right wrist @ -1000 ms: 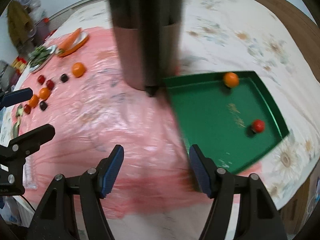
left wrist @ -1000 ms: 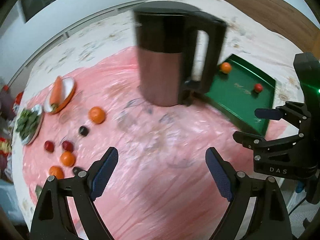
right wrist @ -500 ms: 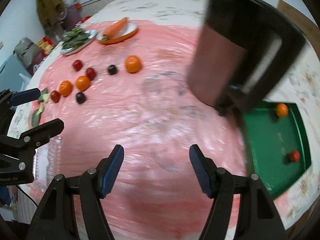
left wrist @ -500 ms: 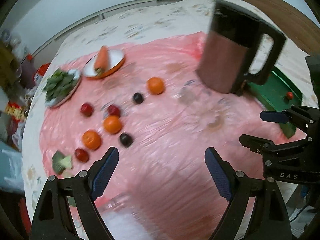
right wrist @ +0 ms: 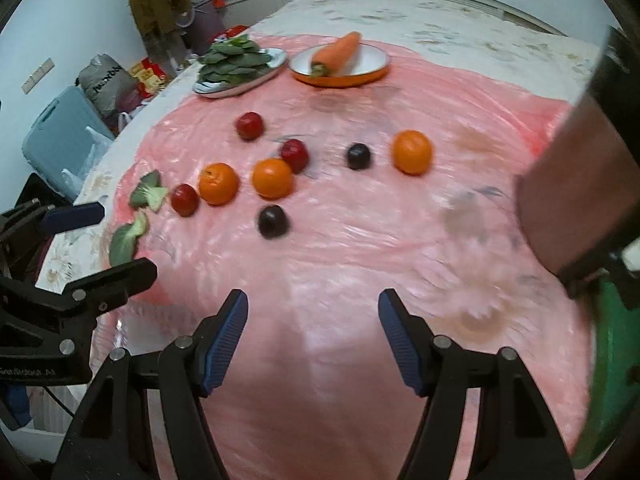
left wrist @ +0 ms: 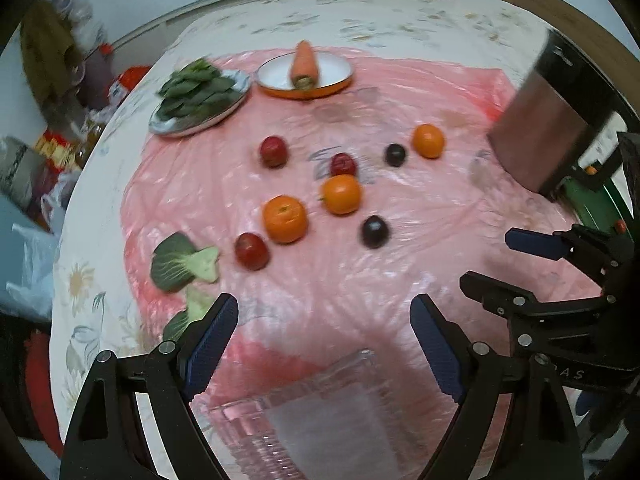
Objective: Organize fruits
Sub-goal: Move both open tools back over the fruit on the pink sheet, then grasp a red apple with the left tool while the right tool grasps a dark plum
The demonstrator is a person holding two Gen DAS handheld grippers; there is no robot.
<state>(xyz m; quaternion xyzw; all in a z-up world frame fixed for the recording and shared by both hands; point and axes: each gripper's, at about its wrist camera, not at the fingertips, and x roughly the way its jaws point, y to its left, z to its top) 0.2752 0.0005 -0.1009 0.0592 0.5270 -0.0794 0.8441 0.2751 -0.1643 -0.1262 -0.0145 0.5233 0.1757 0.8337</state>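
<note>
- Blue ribbed pads line both claws, and we hold both spread wide with nothing between them: the left gripper hangs over a clear ribbed plastic container, and the right gripper hangs over bare pink plastic sheet.
- Nearest ahead of the right claw lies a dark plum, alone on the sheet, apart from the other fruit.
- Beyond it we see two oranges side by side, a red fruit touching the nearer one, another red fruit just beside the left orange, and a third farther back.
- A second plum and a third orange sit to the right, near each other.
- We judge the oranges light, firm and round, with a dimpled peel that the pads should grip; we would close across the widest part, from above.
- The plums and red fruits look smooth and glossy, so likely to slip or roll on the slick sheet; a gentle, centred pinch suits them, since they may bruise.
- The green tray, at the far right edge, looks like the likely destination; a tall kettle stands close beside it and could be knocked.
- The carrot on its orange-rimmed plate, the plate of leafy greens and loose bok choy pieces are not fruit.
</note>
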